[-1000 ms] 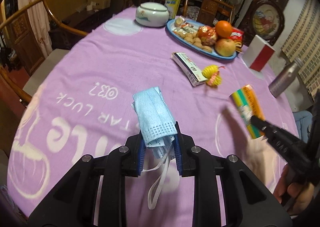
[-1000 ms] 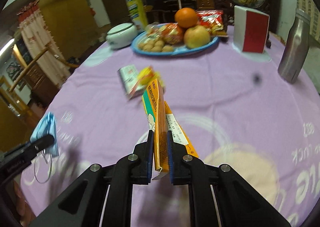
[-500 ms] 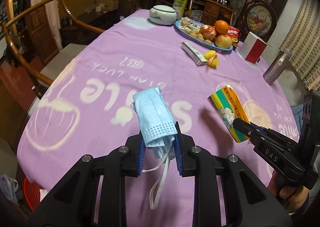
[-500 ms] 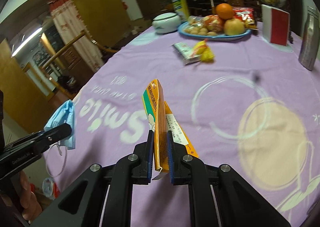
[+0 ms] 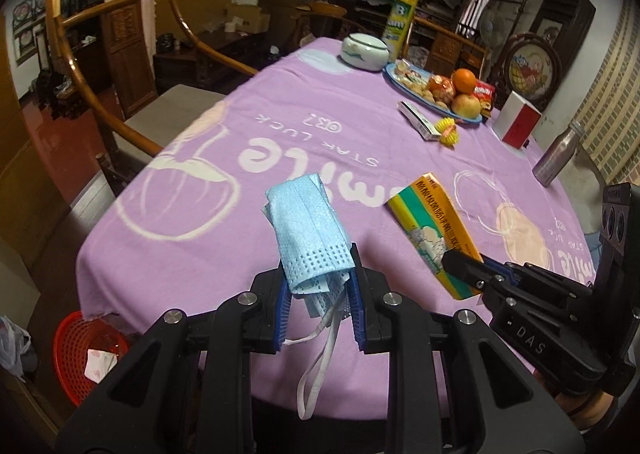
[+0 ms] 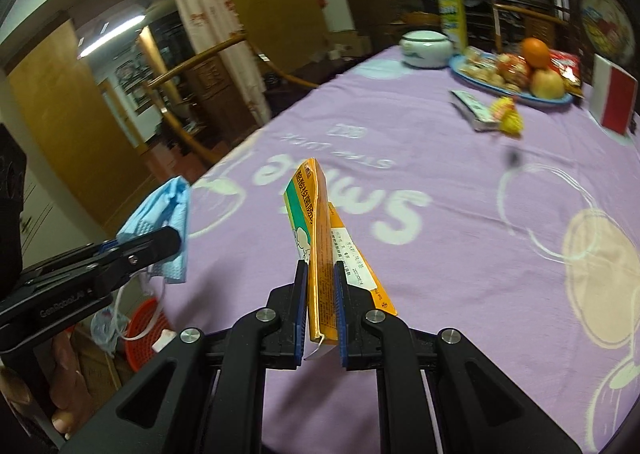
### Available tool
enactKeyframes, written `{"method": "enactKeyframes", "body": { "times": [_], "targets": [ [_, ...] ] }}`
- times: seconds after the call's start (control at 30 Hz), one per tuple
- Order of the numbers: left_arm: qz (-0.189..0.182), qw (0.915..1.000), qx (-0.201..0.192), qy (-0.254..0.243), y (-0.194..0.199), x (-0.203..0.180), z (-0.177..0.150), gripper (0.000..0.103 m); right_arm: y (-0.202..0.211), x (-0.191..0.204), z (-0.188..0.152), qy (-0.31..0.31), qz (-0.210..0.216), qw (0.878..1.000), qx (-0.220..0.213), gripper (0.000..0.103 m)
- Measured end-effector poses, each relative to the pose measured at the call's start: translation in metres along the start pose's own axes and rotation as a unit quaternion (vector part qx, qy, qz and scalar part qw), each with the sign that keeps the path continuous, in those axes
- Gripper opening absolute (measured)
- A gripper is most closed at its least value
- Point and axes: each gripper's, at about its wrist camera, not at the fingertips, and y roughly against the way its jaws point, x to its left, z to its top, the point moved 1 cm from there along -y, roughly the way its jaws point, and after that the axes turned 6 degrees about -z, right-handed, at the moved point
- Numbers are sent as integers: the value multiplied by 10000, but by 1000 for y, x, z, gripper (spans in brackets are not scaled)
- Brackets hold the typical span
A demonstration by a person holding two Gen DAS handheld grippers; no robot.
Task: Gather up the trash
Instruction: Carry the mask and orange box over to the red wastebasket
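My left gripper point(image 5: 318, 282) is shut on a crumpled blue face mask point(image 5: 308, 230), its white ear loop hanging down; the mask also shows in the right wrist view point(image 6: 164, 218). My right gripper point(image 6: 320, 294) is shut on a flattened yellow-green medicine box point(image 6: 316, 238), seen in the left wrist view point(image 5: 436, 232) too. Both are held above the near edge of the purple tablecloth point(image 5: 320, 142). A red waste basket point(image 5: 90, 354) stands on the floor below the table's left edge, with a white scrap inside.
Farther on the table lie a small carton point(image 5: 418, 120) and a yellow wrapper point(image 5: 448, 131), a blue fruit plate point(image 5: 436, 94), a white lidded bowl point(image 5: 365, 52), a red-white box point(image 5: 518, 123) and a metal bottle point(image 5: 558, 154). A wooden chair point(image 5: 120, 66) stands at left.
Both grippers have drawn back toward the table's near edge with their loads. The red basket on the floor has come into view.
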Motion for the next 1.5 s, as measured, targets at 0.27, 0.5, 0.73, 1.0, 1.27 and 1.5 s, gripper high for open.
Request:
{"method": "enactKeyframes", "body": {
  "times": [0.27, 0.5, 0.73, 1.0, 1.27, 1.5],
  "targets": [
    [217, 9993, -226, 225, 32, 32, -15, 26, -3, 60, -9, 531, 410, 9977, 132, 13],
    [582, 9951, -369, 706, 63, 83, -34, 26, -13, 118, -15, 1060, 852, 9902, 327, 13],
    [892, 9872, -406, 1259, 85, 144, -57, 26, -33, 183, -25, 1538, 1249, 9782, 616, 13],
    [1313, 9661, -104, 2220, 84, 239, -109, 26, -62, 266, -52, 2393, 1655, 9502, 1117, 13],
    [1701, 9335, 535, 3109, 62, 323, -165, 26, -126, 332, -86, 2686, 1969, 9243, 1865, 13],
    [1740, 9118, 938, 3600, 37, 364, -198, 27, -187, 361, -122, 2780, 1784, 9086, 2557, 13]
  ]
}}
